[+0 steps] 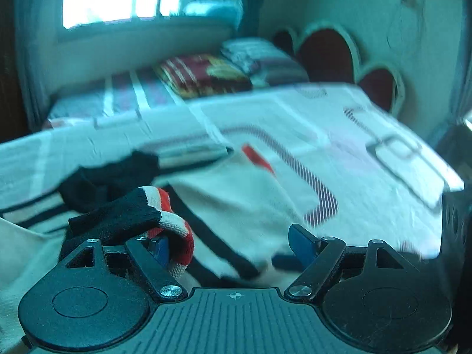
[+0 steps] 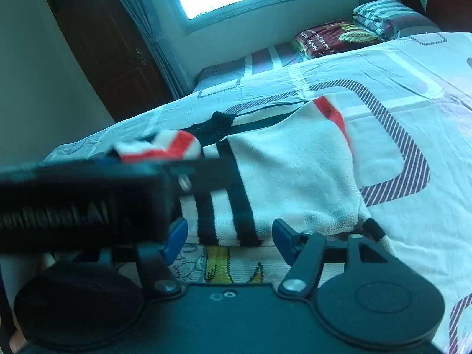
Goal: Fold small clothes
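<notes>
A cream knitted sweater [image 1: 242, 194] with black stripes and a red patch lies folded over on the bed sheet [image 1: 368, 124]. Its black sleeve ends in a red and white striped cuff [image 1: 171, 218], which drapes over the left finger of my left gripper [image 1: 230, 244]. The jaws stand wide apart and pinch nothing. In the right wrist view my right gripper [image 2: 230, 236] hangs open just above the sweater's [image 2: 289, 171] near hem, with no cloth between its pads. The left gripper's black housing [image 2: 82, 200] crosses that view, with the cuff [image 2: 165, 147] at its tip.
A yellow cartoon-print cloth [image 2: 218, 265] shows under the sweater's near edge. A folded red blanket [image 2: 333, 38] and a striped pillow [image 2: 380, 14] sit at the bed's far end by the headboard [image 1: 324, 50]. A dark wooden door [image 2: 106, 50] stands at the left.
</notes>
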`<act>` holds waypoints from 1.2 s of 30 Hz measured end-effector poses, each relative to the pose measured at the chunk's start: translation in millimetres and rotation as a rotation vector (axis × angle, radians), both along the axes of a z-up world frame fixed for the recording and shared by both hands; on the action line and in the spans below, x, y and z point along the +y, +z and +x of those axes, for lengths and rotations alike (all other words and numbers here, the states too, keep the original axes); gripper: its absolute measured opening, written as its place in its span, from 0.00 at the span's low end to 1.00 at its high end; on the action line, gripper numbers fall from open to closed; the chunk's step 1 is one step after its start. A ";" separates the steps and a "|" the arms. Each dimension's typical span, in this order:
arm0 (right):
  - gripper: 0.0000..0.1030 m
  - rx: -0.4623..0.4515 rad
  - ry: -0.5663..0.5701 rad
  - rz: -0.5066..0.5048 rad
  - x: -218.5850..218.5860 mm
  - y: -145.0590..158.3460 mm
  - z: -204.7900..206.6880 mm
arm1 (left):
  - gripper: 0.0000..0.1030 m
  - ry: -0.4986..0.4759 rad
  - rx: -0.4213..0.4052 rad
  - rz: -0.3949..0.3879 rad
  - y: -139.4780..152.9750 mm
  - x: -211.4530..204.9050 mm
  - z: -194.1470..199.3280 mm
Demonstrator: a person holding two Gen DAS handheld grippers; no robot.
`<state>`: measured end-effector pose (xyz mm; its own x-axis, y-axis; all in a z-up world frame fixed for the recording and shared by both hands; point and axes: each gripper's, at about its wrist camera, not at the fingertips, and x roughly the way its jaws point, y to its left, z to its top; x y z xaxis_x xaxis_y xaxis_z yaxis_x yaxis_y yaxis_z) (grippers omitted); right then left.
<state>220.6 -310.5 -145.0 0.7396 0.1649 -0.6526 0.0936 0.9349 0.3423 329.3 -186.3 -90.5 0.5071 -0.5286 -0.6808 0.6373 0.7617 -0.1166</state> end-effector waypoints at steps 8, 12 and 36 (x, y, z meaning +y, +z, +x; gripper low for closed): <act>0.57 -0.063 0.059 0.021 24.9 3.3 18.9 | 0.84 0.023 0.161 -0.109 -9.0 35.0 22.4; 0.03 -0.058 0.013 0.020 32.3 0.9 27.4 | 0.84 0.038 0.294 -0.229 -17.2 60.1 35.4; 0.54 -0.099 0.196 -0.533 112.3 5.7 30.9 | 0.84 0.387 0.180 -0.237 -5.9 157.4 49.5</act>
